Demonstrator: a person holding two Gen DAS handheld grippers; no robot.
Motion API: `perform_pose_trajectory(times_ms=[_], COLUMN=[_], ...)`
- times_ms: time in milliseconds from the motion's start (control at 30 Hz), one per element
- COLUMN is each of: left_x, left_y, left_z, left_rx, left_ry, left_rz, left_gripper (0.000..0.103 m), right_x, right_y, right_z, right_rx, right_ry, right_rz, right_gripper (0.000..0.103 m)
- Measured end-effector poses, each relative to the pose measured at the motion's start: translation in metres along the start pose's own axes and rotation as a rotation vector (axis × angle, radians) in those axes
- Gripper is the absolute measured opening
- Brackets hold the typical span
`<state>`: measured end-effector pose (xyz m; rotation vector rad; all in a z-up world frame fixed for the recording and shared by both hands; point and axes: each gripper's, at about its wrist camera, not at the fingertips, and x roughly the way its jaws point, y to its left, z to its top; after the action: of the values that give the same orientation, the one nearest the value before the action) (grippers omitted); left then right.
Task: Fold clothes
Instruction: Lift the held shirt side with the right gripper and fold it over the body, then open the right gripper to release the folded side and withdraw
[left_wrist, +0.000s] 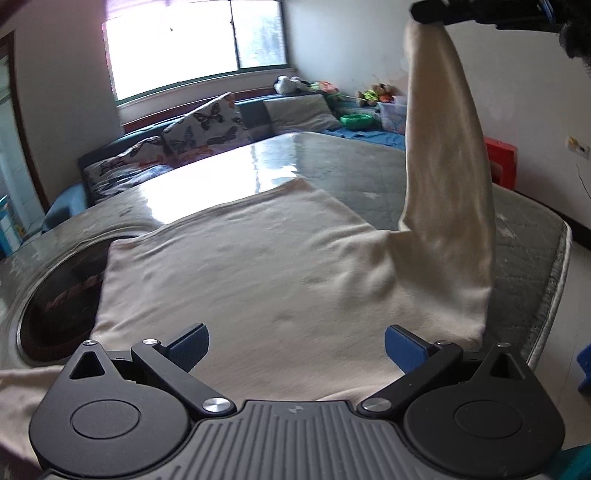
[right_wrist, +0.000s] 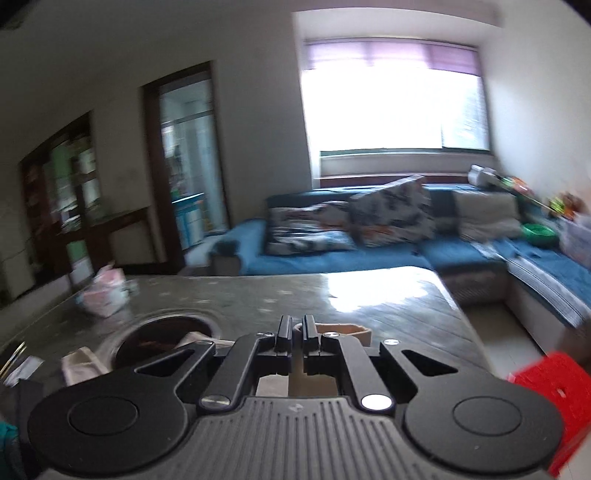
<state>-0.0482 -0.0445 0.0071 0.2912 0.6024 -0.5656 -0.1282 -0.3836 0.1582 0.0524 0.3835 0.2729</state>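
Note:
A cream long-sleeved garment (left_wrist: 266, 273) lies spread flat on the table (left_wrist: 369, 166). My left gripper (left_wrist: 295, 347) hovers low over its near part, open, with its blue pads (left_wrist: 188, 347) wide apart and only flat cloth below. The garment's right sleeve (left_wrist: 443, 147) stands lifted high off the table, hanging from my right gripper (left_wrist: 424, 16) at the top right. In the right wrist view the right gripper (right_wrist: 295, 332) is shut, and a strip of the tan sleeve end (right_wrist: 343, 329) pokes out past its fingers.
A dark round inset (left_wrist: 62, 299) sits in the table at the left, partly under the garment. A pink packet (right_wrist: 105, 295) lies on the far table. Beyond are a blue sofa (right_wrist: 332, 254) with cushions, a red stool (right_wrist: 554, 391) and a window.

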Motion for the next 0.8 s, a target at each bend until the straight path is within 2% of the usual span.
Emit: perform_pose_trajectory(times_ms=[233,467,667,800], left_x=[-0.036,-0.058,-0.064,-0.063], left_y=[0.037,0.069,0.079,0.079], left_z=[-0.015,-0.039,-0.046,-0.046], left_rx=[-0.096,-0.170,-0.206,-0.213], left_ry=[-0.047,-0.036,-0.032,-0.033], left_rz=[0.058,0.135,0.156,0.157], left_gripper=[0.103,0.103,0.103,0.103], right_x=[0.045,0.083,0.109,0.116], right_y=[0.074,0.138,0.164,0.169], right_z=[0.011,-0.012,-0.035,-0.042], right_rx=[-0.122,-0.200,-0.219,-0.218], right_ry=[0.066,0.177,0.260,0.284], right_rz=[0.160,0.296,0.382,0.411], right_gripper=[0.004,0.004,0.005,0.008])
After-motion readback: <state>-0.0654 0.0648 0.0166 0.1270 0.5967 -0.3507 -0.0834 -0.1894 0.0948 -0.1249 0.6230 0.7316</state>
